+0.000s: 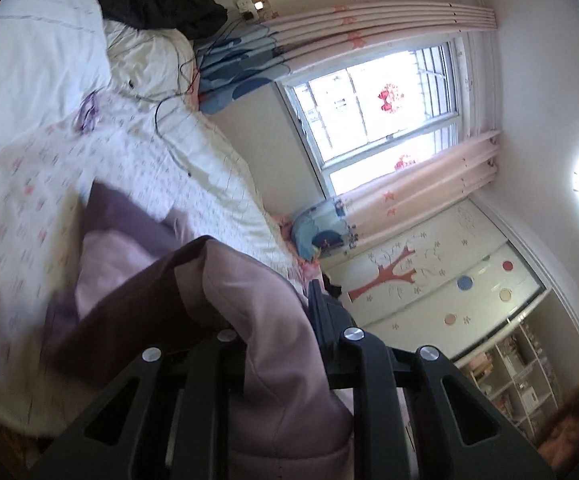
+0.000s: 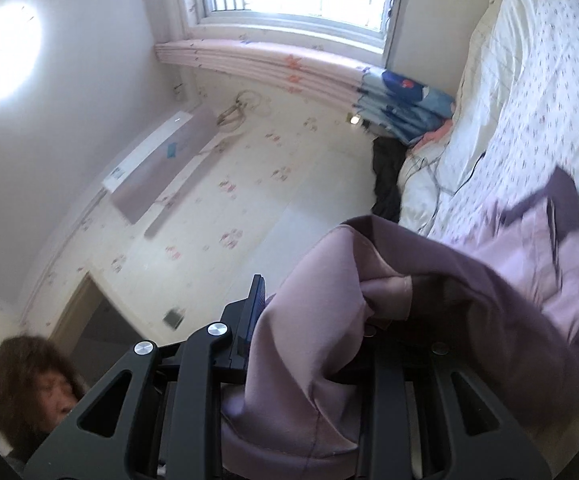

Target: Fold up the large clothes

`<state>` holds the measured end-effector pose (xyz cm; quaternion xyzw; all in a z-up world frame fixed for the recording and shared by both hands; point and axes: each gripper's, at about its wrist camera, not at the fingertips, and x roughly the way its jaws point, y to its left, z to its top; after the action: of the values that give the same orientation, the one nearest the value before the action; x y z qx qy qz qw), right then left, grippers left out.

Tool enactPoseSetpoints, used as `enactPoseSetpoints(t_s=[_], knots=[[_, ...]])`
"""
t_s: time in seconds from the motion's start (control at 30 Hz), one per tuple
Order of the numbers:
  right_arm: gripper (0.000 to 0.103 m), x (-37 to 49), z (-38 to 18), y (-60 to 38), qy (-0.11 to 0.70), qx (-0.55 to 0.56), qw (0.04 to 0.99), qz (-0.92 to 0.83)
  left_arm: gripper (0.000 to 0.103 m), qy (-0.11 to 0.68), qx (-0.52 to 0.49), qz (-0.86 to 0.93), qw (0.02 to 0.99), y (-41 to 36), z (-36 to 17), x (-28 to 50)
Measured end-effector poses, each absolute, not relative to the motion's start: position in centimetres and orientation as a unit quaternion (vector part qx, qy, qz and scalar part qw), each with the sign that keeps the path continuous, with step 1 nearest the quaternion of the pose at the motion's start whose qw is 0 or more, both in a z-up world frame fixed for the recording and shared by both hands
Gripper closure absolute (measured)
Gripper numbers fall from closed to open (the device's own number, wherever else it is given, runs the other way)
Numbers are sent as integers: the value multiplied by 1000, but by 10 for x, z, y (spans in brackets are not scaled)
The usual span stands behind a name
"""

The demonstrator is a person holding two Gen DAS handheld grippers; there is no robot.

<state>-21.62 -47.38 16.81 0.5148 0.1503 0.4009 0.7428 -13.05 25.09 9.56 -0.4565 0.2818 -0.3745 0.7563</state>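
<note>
A large purple garment (image 1: 137, 276) with a lighter pink-lilac inside hangs from both grippers above the bed; it also shows in the right wrist view (image 2: 489, 280). My left gripper (image 1: 277, 312) is shut on a bunched edge of the garment, which drapes over and hides its left finger; the right finger (image 1: 325, 316) shows beside the cloth. My right gripper (image 2: 313, 312) is shut on another edge; its left finger (image 2: 253, 312) shows, and the other is hidden under cloth. Both views are tilted sideways and blurred.
The bed with its floral white quilt (image 1: 29, 216) lies under the garment. A black garment (image 1: 157, 4) and cables (image 1: 169, 120) lie at the bed's far end. A window (image 1: 377, 104), curtains (image 1: 421, 184), a wardrobe (image 1: 429, 276) and the person's head (image 2: 33, 380) are around.
</note>
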Motion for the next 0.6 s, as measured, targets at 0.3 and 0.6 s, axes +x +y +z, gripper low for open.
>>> enactPoseSetpoints(t_s=[0.3, 0.6], knots=[[75, -60, 82, -490, 237, 558, 762, 226, 84, 292, -414, -239, 828, 188, 53, 15], [69, 8, -15, -489, 314, 577, 735, 168, 79, 364, -292, -115, 877, 128, -42, 89]])
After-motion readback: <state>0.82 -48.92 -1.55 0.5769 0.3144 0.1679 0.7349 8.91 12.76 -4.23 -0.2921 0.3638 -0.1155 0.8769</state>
